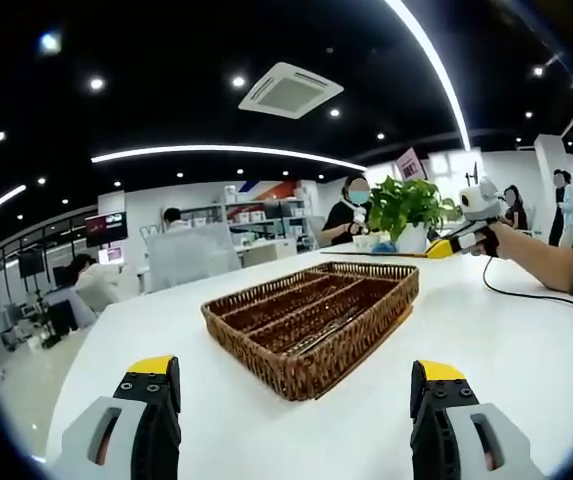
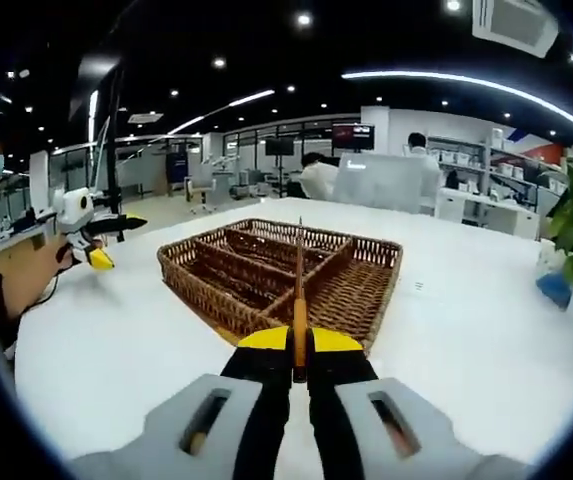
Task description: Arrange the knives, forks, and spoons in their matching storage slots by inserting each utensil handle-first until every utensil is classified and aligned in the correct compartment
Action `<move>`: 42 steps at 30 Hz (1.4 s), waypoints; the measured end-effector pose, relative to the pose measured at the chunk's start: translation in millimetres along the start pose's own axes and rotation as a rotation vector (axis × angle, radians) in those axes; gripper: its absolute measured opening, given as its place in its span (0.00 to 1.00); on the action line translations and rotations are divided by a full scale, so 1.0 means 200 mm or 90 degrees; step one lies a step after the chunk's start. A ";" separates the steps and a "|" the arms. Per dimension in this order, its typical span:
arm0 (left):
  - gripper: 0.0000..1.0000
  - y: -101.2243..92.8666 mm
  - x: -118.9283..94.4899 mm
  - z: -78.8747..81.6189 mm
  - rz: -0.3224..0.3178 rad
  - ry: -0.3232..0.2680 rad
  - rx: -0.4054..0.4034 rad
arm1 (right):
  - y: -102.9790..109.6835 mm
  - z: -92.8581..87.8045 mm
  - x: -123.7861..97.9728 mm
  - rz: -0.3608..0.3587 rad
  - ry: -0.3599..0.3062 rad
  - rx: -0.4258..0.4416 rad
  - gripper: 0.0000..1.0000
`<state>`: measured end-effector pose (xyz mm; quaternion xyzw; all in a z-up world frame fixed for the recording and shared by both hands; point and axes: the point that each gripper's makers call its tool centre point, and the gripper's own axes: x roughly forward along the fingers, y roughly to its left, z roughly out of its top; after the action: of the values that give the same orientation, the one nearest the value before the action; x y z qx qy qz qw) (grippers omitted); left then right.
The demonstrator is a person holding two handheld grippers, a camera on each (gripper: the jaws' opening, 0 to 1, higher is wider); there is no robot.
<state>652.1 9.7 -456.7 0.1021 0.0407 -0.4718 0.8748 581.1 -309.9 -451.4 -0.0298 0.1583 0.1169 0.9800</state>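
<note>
Now right hand-held gripper — clamps utensil.

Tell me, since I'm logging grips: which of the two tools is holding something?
The right tool: its jaws are shut on a utensil above the basket. The left tool gapes empty.

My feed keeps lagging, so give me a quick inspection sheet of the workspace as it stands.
Surface: white table, bare around the basket.
Job's things: wicker basket with long compartments; a utensil in the right gripper, its kind unclear, pointing over the basket.
Clutter: potted plant at the table's far edge.
Grippers: left gripper open, short of the basket; right gripper shut on the utensil.
Cables: black cable trailing over the table from the right gripper.
Surroundings: open office, ceiling lights, people at desks.
</note>
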 end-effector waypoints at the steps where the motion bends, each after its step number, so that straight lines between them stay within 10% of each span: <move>1: 1.00 0.00 0.00 0.00 0.001 -0.001 -0.001 | -0.03 -0.01 0.00 -0.014 0.002 0.010 0.03; 42: 1.00 0.00 0.00 0.01 0.005 0.000 0.008 | -0.17 -0.02 -0.05 -0.089 0.012 0.065 0.03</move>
<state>651.3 10.0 -454.9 0.1075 0.0371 -0.4687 0.8760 579.1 -345.8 -451.8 0.0079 0.1708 0.0396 0.9845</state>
